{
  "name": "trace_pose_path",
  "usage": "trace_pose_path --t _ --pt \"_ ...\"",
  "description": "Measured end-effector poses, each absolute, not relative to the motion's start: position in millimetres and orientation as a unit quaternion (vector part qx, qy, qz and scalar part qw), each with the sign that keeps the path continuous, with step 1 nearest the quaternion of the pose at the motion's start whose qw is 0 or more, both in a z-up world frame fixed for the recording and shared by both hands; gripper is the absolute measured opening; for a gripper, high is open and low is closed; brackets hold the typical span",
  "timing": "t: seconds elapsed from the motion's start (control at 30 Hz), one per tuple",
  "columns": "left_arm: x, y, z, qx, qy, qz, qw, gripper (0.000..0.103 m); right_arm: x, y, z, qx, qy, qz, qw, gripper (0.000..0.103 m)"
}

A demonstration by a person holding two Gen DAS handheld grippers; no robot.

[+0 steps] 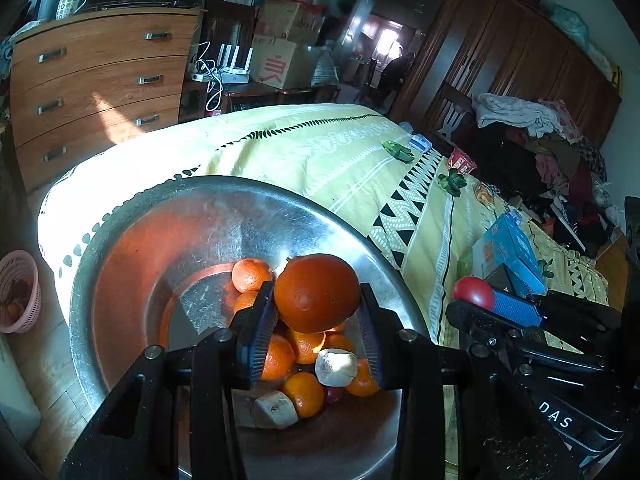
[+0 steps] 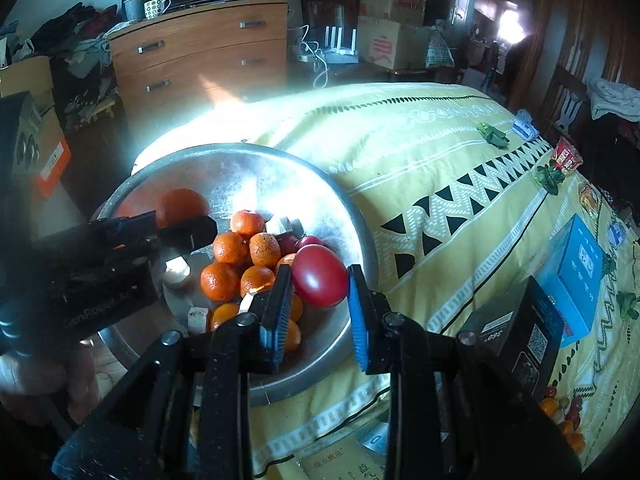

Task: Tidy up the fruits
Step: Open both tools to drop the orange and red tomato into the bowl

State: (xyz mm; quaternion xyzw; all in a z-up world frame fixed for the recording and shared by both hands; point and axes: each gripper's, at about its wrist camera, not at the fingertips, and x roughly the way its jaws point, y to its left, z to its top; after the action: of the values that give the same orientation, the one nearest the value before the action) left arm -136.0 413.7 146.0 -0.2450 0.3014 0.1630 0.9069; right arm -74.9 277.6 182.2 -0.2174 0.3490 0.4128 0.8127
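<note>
Far left, on the floor in the left wrist view: pink basket (image 1: 18,292), w/ dark bits inside, too small to name. Behind it a wood dresser (image 1: 96,88) w/ two mugs (image 1: 60,4) on top.

Next, the big metal bowl (image 1: 224,216) sits on the yellow patterned cloth (image 1: 344,152), near its edge. Inside: a heap of small oranges (image 1: 306,346) plus a few pale chunks (image 1: 335,367) & at least one dark red fruit, partly hidden.

Left gripper (image 1: 318,304) is over the bowl, fingers about half spread & clamped on a large orange (image 1: 316,292), pads pressing both its sides. The fruit is held above the heap, not touching it as far as I can tell. In the right wrist view the same orange shows at the bowl's left side, in that gripper's tips.

Right gripper (image 2: 320,300) is at the bowl's right rim, fingers roughly half spread around a red tomato (image 2: 320,275). Left pad (image 2: 280,300) touches it; the right pad looks a hair off, so grip is prob. light. Can't tell if it's resting on the oranges below.

Right of the bowl on the cloth: black box (image 2: 516,332), blue box (image 2: 576,276), green leafy bits (image 2: 494,134), a red snack pack (image 2: 566,156). Far right bottom: small mixed fruits (image 2: 564,416) at the cloth's edge.
</note>
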Motion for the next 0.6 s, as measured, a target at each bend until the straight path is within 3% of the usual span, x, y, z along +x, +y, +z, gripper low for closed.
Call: trace_pose_path --t 0.6 --pt "-133 426 126 -0.259 0.323 0.176 0.893 0.041 -70 298 162 -0.205 0.388 0.43 0.789 0.028"
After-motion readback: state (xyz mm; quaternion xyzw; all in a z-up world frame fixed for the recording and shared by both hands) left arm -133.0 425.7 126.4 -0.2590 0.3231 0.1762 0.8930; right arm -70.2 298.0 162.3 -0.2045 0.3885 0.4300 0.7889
